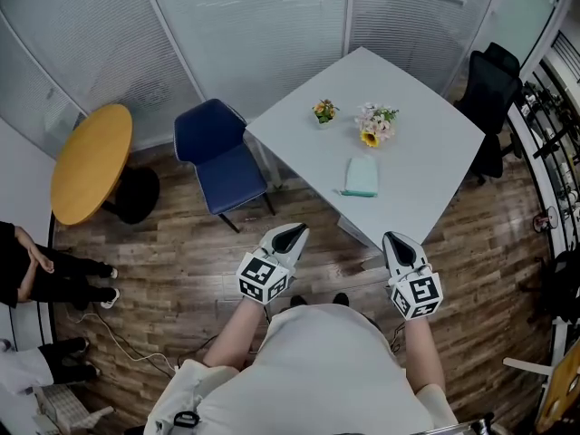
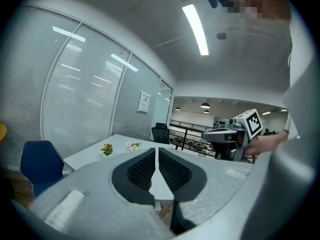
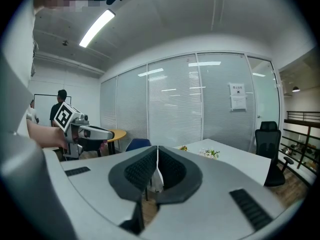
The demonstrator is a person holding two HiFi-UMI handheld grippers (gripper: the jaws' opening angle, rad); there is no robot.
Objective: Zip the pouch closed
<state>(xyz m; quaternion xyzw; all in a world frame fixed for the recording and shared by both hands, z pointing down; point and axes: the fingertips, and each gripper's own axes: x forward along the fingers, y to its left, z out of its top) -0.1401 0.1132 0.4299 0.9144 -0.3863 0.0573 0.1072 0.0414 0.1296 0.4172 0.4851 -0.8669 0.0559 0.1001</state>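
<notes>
Where pouch (image 1: pixel 361 177) lies, flowers (image 1: pixel 375 123) near, chair (image 1: pixel 216 157) leftward

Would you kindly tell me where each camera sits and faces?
Head view: on the head, steeply down at the table and pouch; torso, forearms, left hand-held gripper and right hand-held gripper show.
Left gripper view: on the left hand-held gripper, facing the table over shut jaws; the right one shows.
Right gripper view: likewise from the right one; left one shows.
Shared by all: the flowers.
</notes>
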